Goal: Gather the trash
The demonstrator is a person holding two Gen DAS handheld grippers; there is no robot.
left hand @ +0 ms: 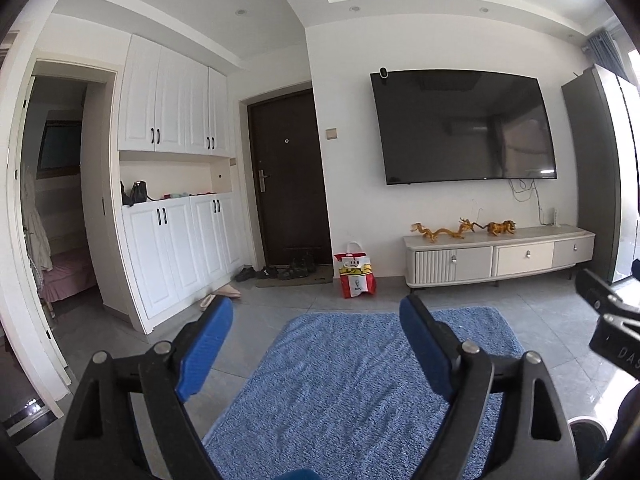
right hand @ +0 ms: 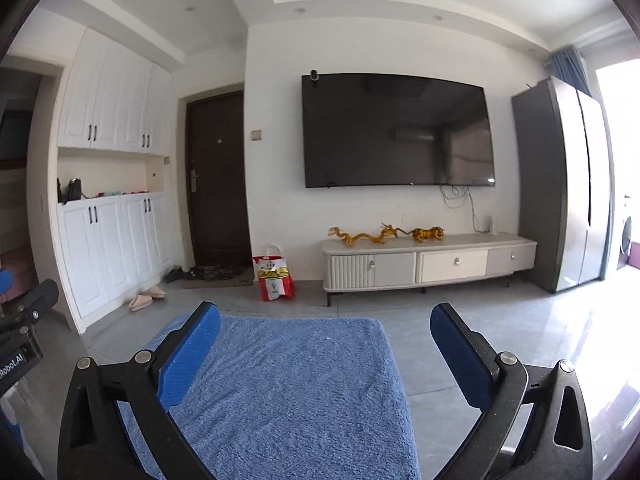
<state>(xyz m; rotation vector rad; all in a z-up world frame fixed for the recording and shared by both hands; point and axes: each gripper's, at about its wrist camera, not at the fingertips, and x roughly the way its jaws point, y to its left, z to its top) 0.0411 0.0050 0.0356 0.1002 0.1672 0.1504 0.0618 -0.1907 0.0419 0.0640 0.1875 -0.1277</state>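
A red and white KFC bag [left hand: 355, 274] stands on the grey floor against the far wall, between the dark door and the TV cabinet; it also shows in the right wrist view [right hand: 274, 276]. My left gripper [left hand: 316, 312] is open and empty, held above the blue rug, well short of the bag. My right gripper [right hand: 326, 318] is open and empty, also above the rug and far from the bag. Part of the right gripper's body [left hand: 612, 320] shows at the right edge of the left wrist view.
A blue rug [left hand: 360, 380] lies on the floor below the grippers. A low TV cabinet [left hand: 500, 256] with golden figurines stands under a wall TV [left hand: 464, 128]. White cupboards [left hand: 176, 240] stand left, with slippers [left hand: 224, 294] and shoes [left hand: 280, 270] by the door. A grey fridge [right hand: 560, 184] stands right.
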